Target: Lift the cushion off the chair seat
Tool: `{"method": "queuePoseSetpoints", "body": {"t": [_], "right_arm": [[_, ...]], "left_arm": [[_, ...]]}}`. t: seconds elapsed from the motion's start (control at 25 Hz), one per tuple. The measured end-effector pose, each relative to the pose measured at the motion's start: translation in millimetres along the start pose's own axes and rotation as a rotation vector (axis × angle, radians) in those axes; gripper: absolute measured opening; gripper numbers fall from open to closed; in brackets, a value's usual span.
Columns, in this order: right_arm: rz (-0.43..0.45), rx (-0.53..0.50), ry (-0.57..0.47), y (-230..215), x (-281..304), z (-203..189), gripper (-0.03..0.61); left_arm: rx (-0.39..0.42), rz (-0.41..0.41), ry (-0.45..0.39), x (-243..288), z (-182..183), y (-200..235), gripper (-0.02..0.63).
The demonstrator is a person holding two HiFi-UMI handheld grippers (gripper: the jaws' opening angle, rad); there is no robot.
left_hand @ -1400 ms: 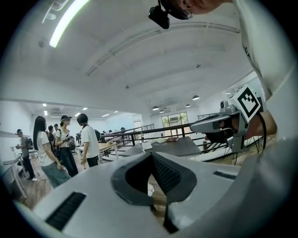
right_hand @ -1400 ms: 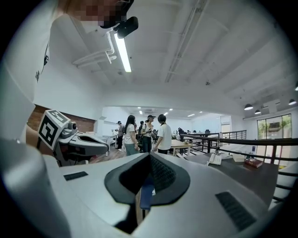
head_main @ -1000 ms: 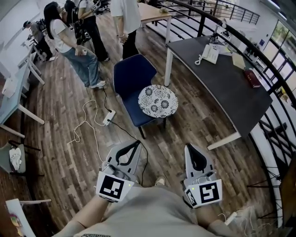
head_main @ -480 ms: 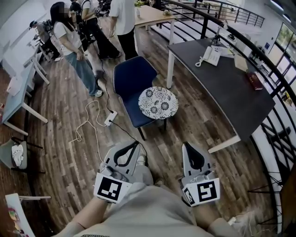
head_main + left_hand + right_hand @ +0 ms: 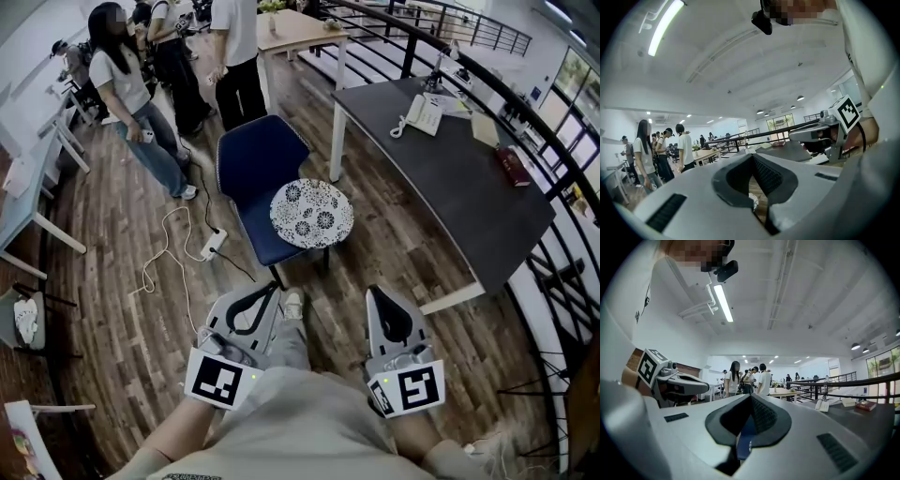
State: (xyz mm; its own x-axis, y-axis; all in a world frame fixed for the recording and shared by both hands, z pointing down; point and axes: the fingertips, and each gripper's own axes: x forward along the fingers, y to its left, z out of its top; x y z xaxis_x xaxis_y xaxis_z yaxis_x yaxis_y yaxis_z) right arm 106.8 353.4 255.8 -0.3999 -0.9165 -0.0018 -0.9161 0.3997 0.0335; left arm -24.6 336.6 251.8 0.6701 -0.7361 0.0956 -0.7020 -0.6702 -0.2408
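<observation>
Cushion [image 5: 311, 213] with floral print lies on the blue chair [image 5: 253, 159] at twelve o'clock from the left tongs [image 5: 274, 288] and right tongs [image 5: 374, 292], both closed, empty

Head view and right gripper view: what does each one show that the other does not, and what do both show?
Only the head view: the wooden floor with the white power strip, and the round patterned cushion whole on the blue chair seat. Only the right gripper view: the ceiling with its long strip light. Both: the dark table with the telephone, the standing people, and the left gripper.
</observation>
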Motion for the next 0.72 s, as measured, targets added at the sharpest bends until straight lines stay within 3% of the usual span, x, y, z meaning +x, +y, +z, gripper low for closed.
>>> {"method": "queuePoseSetpoints", "body": {"t": [0.28, 0.72], "right_arm": [[0.005, -0.01, -0.012, -22, 46, -4, 0.002], [0.008, 0.001, 0.018, -60, 145, -7, 0.002]], "left_arm": [[-0.053, -0.007, -0.008, 45, -12, 34, 0.005], [-0.059, -0.026, 0.016, 127, -28, 103, 0.003]]}}
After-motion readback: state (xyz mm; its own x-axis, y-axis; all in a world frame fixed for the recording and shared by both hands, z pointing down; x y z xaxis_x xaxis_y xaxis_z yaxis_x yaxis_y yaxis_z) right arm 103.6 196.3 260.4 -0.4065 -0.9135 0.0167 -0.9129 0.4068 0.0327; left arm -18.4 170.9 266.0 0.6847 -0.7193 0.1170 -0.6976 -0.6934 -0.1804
